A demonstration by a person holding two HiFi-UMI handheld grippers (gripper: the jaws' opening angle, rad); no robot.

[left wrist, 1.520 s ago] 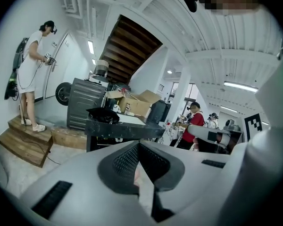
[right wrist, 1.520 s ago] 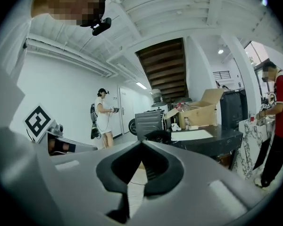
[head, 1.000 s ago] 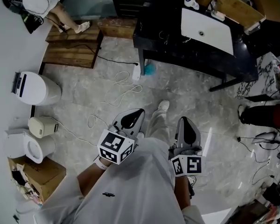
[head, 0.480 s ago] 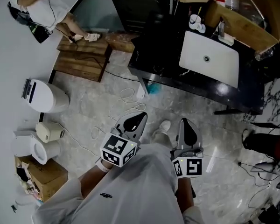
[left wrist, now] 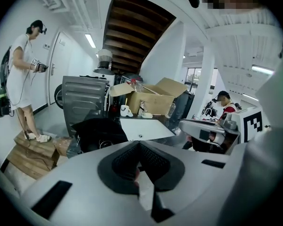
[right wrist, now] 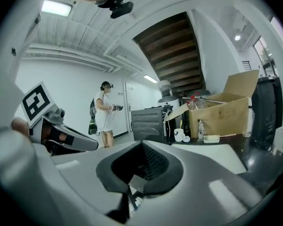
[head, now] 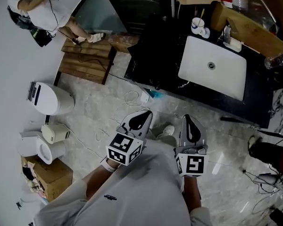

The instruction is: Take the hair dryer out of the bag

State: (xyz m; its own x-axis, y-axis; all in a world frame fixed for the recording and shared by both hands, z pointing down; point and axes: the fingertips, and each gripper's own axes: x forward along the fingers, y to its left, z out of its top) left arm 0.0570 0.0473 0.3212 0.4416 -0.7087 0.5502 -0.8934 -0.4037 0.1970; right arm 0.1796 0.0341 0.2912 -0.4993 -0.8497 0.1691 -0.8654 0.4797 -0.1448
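I see no hair dryer, and no bag that I can name for sure. A black heap (left wrist: pixel 95 130) with a thin cable lies on the left part of the black table (head: pixel 146 65); whether it is the bag I cannot tell. My left gripper (head: pixel 142 115) and right gripper (head: pixel 187 119) are held side by side in front of my body, over the floor just short of the table. Both are shut with nothing between the jaws, as the left gripper view (left wrist: pixel 139 143) and the right gripper view (right wrist: pixel 142 144) show.
A white inset panel (head: pixel 212 67), white mugs (head: pixel 198 26) and an open cardboard box (head: pixel 245 20) are on the table. A white bin (head: pixel 49 98), a wooden pallet (head: pixel 87 60), floor cables (head: pixel 127 98) and another person (head: pixel 37 4) are to the left.
Both grippers have moved forward toward the black table, which now lies nearer and lower in the head view. Both stay shut and empty.
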